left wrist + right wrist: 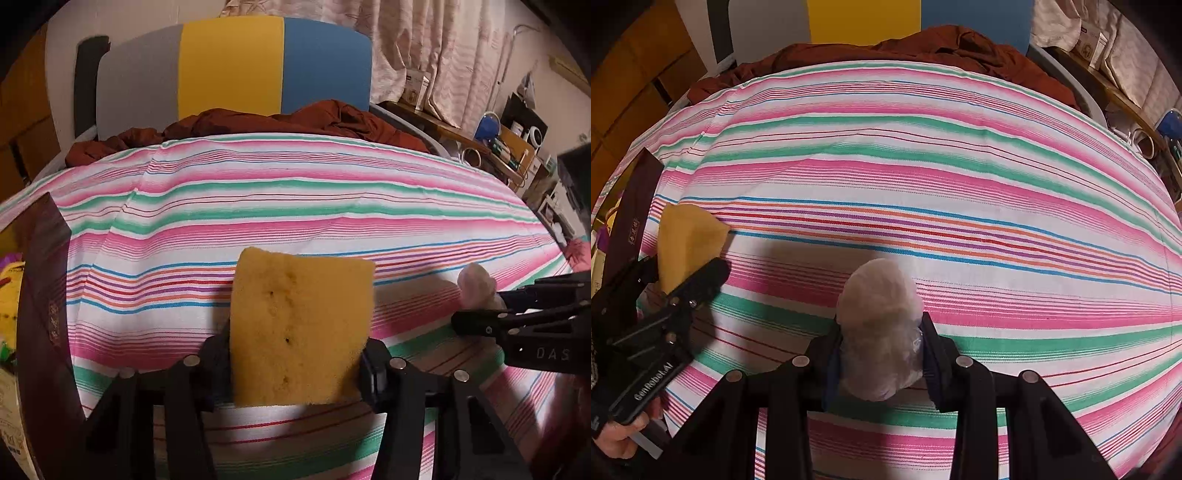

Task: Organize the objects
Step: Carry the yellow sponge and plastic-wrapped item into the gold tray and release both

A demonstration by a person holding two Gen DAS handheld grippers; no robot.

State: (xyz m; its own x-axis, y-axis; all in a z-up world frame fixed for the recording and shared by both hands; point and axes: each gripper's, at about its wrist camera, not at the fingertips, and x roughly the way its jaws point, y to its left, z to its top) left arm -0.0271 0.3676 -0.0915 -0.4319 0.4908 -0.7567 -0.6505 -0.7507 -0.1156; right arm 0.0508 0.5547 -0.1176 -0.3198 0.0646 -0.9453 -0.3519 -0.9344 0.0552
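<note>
My left gripper (295, 363) is shut on a yellow sponge (301, 328) and holds it above the striped cloth (295, 206). The sponge also shows in the right wrist view (689, 240) at the left, held by the left gripper (683, 273). My right gripper (881, 365) is shut on a pale, plastic-wrapped lump (881, 332) above the cloth. In the left wrist view the lump (476, 284) sticks out of the right gripper (480, 310) at the right edge.
A dark maroon box (48, 295) stands at the left, with colourful packets (9, 295) behind it. A rust-red cloth (258, 125) lies at the far edge before a grey, yellow and blue board (229, 66). A cluttered shelf (517, 144) is at the right.
</note>
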